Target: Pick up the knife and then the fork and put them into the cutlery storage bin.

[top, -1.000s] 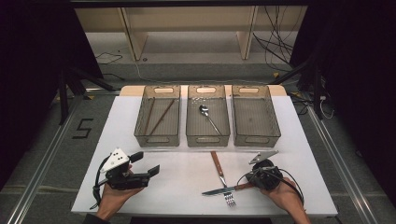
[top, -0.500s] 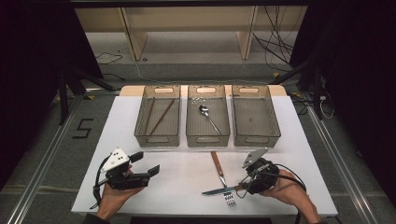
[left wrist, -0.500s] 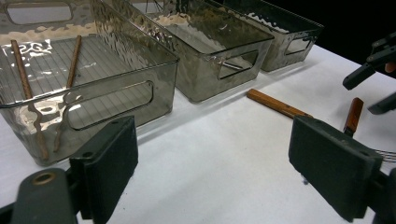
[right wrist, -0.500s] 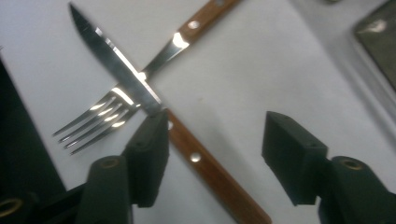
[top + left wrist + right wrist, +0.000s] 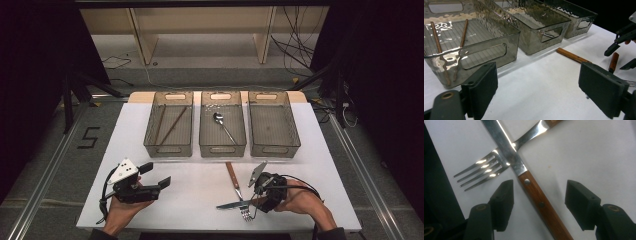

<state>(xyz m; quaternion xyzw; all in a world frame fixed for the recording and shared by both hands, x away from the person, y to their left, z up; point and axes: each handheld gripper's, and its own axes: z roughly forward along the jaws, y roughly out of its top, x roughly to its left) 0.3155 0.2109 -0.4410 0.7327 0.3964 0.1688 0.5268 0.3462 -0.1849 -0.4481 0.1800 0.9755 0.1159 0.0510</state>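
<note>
From the high view, three see-through bins are sitting in a row at the far side of the white bench. The left bin is holding two chopsticks, the middle bin is holding a spoon, and the right bin is holding nothing, so I think about half the sorting is done. A knife and a fork are lying crossed near the front, waiting for their turn. The left tool is resting off to the left with wide jaws. In the left gripper view, the left tool is holding nothing and pointing at the bins. In the right gripper view, the right tool has just been opening its jaws, and the knife's wooden handle is lying between them untouched, over the fork.
</note>
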